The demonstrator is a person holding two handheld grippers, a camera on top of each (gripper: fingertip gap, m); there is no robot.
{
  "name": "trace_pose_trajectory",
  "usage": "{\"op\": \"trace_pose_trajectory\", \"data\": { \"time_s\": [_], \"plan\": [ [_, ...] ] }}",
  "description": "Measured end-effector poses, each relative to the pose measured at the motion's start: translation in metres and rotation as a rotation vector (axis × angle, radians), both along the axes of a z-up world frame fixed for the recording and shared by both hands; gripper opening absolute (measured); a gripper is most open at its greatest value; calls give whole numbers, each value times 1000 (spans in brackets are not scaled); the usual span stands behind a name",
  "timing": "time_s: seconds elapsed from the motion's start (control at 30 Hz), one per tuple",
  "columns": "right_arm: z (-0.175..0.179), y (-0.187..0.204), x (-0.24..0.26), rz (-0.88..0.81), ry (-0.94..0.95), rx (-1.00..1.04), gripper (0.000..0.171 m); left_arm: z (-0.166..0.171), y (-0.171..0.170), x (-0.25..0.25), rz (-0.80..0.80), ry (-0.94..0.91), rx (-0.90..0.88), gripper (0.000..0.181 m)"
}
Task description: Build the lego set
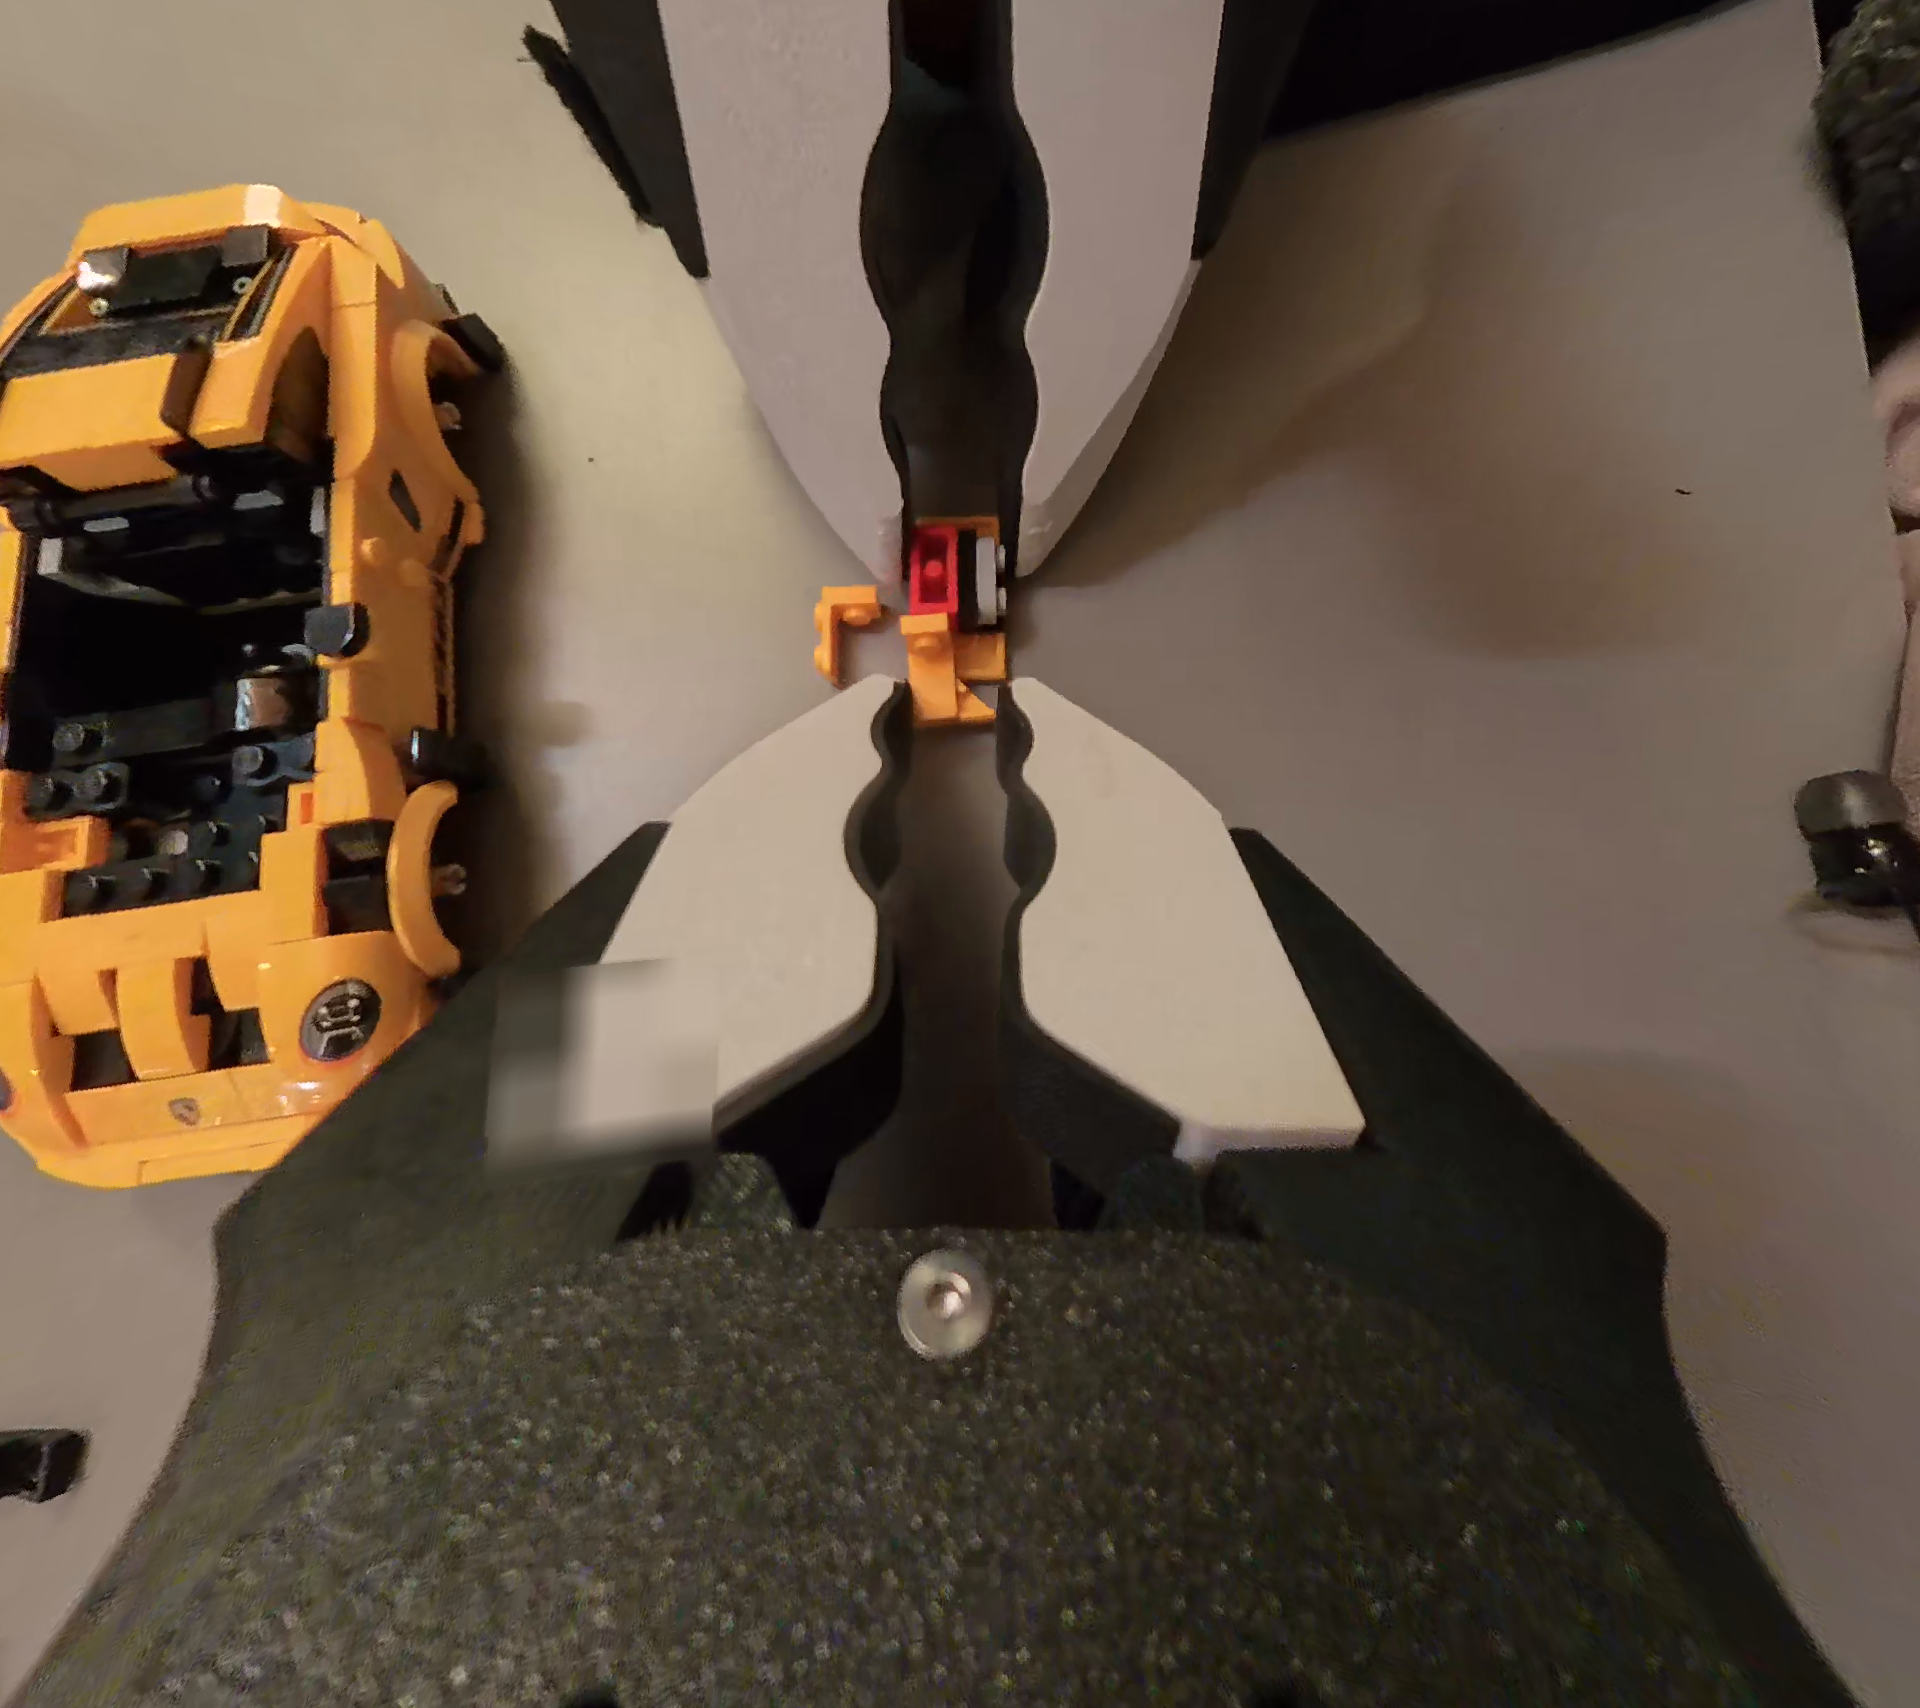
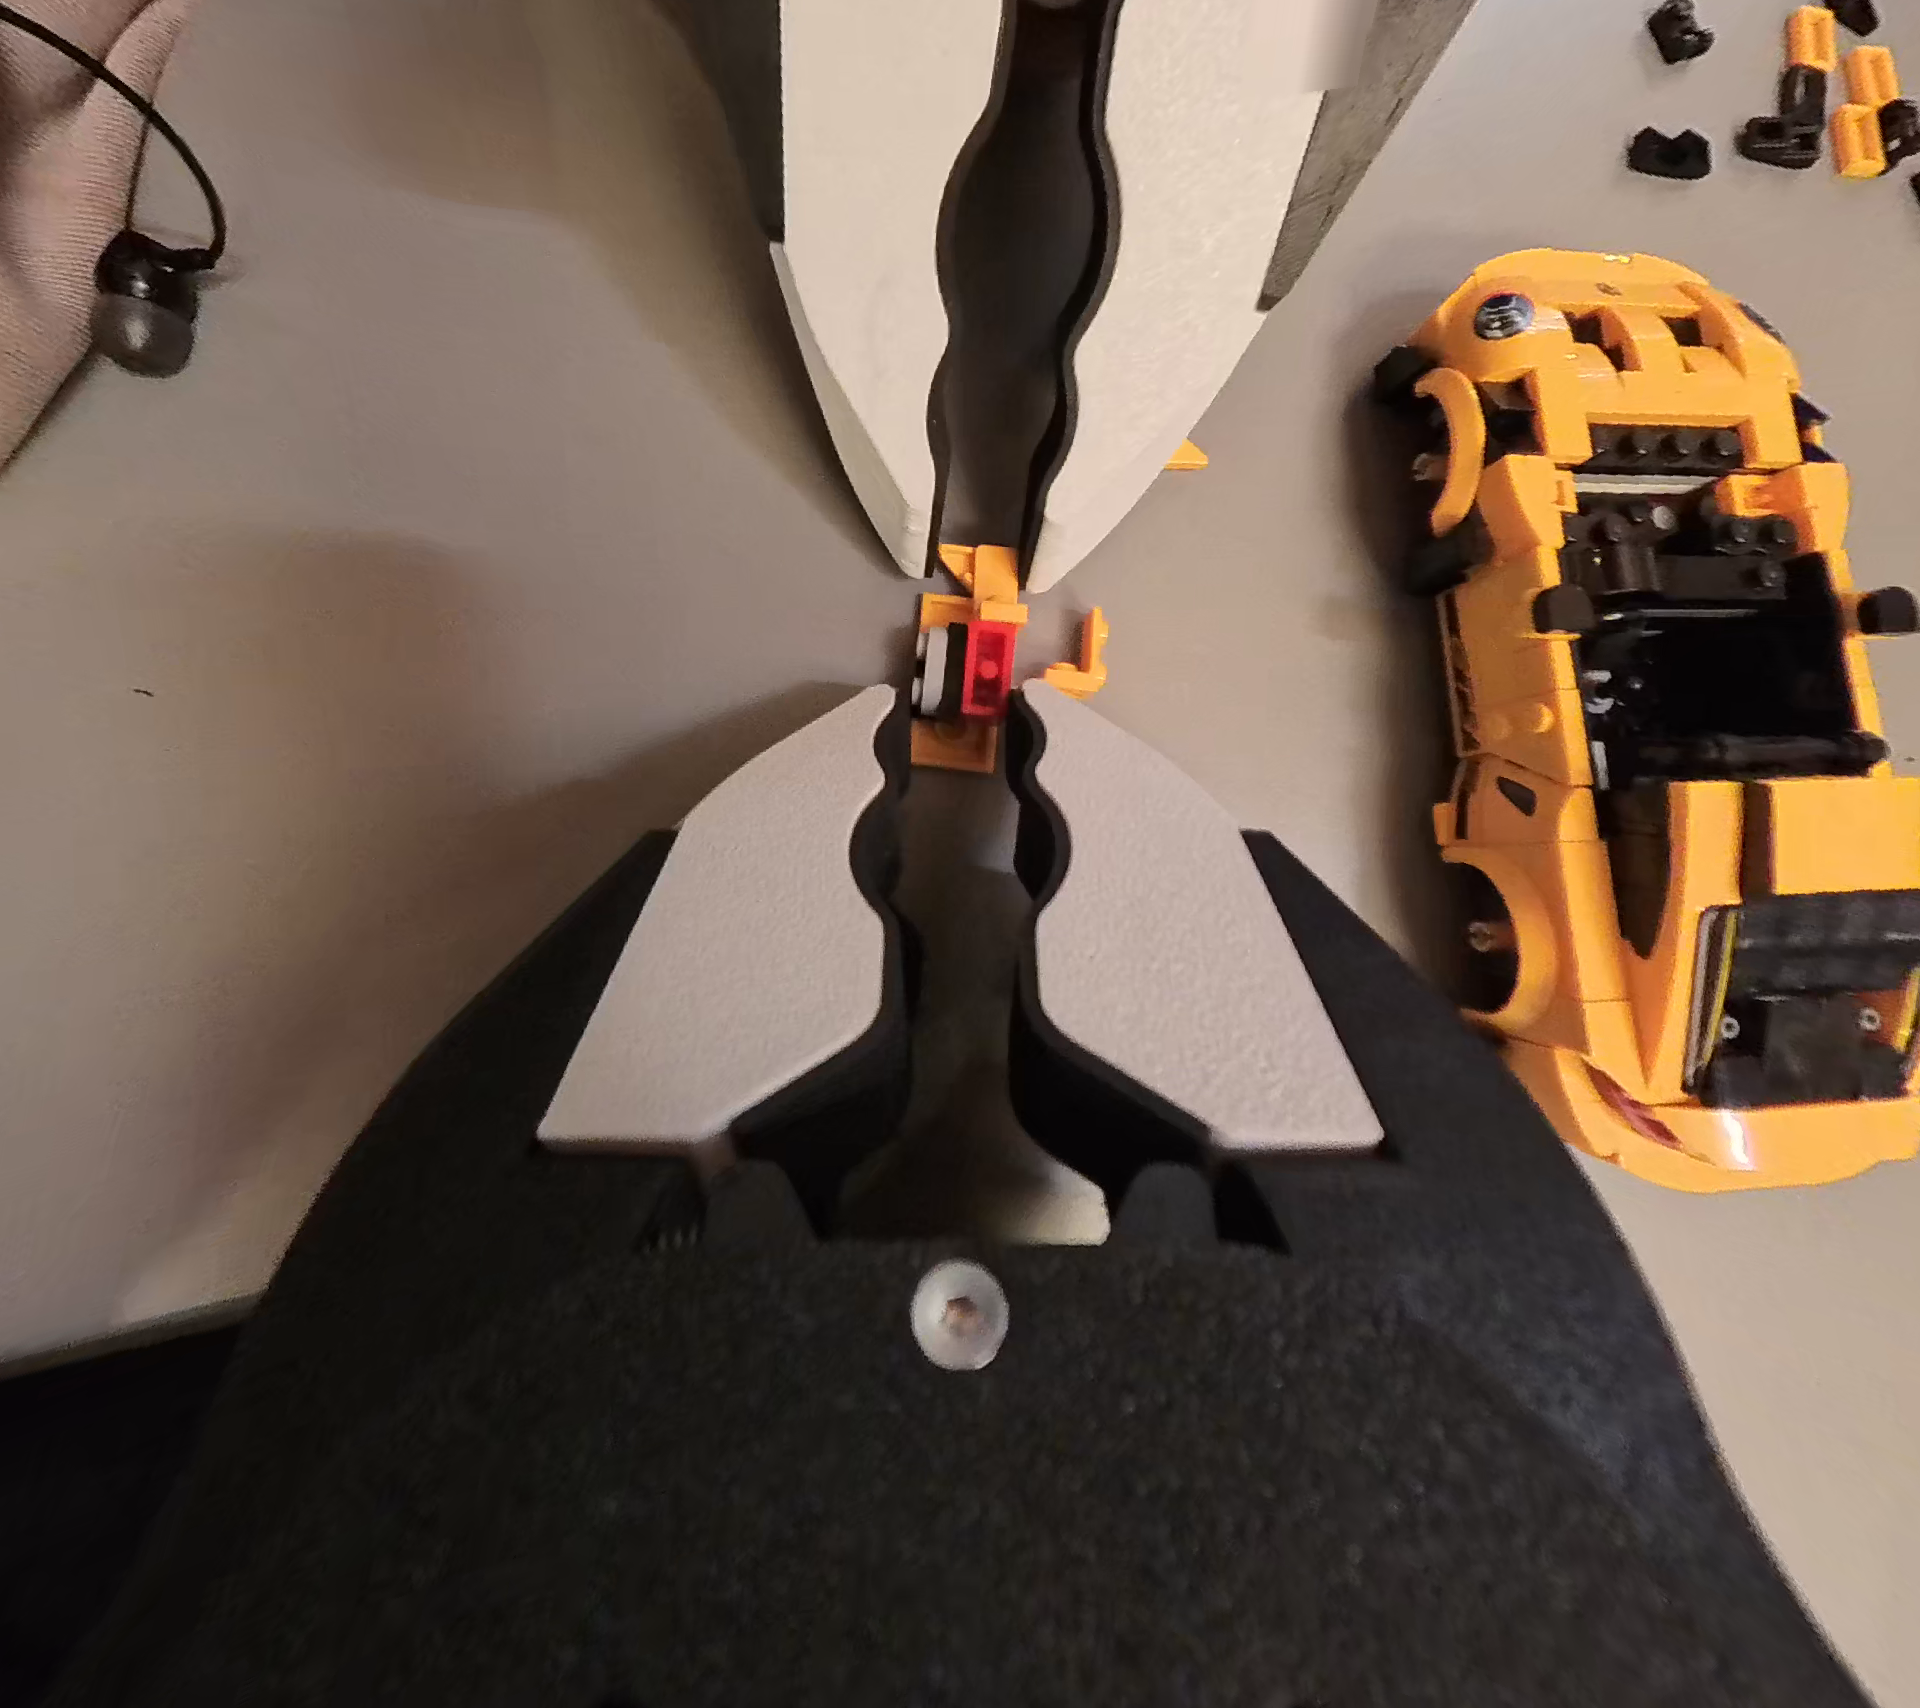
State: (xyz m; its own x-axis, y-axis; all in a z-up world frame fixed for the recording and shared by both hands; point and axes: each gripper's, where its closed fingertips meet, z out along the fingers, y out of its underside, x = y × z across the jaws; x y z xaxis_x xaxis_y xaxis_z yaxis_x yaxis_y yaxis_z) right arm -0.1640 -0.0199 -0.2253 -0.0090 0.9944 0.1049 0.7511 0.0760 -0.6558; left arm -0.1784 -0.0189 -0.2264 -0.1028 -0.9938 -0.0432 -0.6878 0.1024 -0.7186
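Both grippers meet tip to tip above the table over a small lego sub-assembly (image 1: 940,609). My left gripper (image 1: 948,697) is shut on its orange end piece (image 1: 951,682). My right gripper (image 2: 956,708) is shut on the other end, an orange plate (image 2: 951,744) carrying a red brick (image 2: 987,666) and black and grey parts. An orange bracket (image 1: 847,630) sticks out sideways. The two ends touch; I cannot tell whether they are locked together. The opposite gripper shows in each view: the right (image 1: 956,531), the left (image 2: 982,557). The orange lego car (image 1: 208,671) lies on the table beside them, roof open.
The car also shows in the right wrist view (image 2: 1662,723). Several loose black and orange pieces (image 2: 1818,69) lie beyond it. A black earbud on a cable (image 2: 145,308) lies near a fabric sleeve. A black part (image 1: 1860,837) sits at the table's right, another (image 1: 42,1461) at the lower left. Only a small space, under 4 cm, lies between the two pairs of fingers.
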Motion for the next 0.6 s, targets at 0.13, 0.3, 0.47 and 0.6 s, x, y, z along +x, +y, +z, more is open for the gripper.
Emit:
{"op": "trace_pose_trajectory", "data": {
  "time_s": [0.13, 0.3, 0.47, 0.6],
  "plan": [
    [0, -1, -1, 6, 1, 1, 17, 0, -1, 0, -5, 4, 0, 15],
    [0, -1, 0, 9, 3, 1, 17, 0, -2, 0, -15, 2, 2, 15],
    [0, -1, 0, 8, 4, 0, 17, 1, -6, -1, -30, -4, -34, 15],
    [0, -1, -1, 9, 5, 1, 17, 2, -10, -2, -39, 0, -61, 15]
  ]
}}
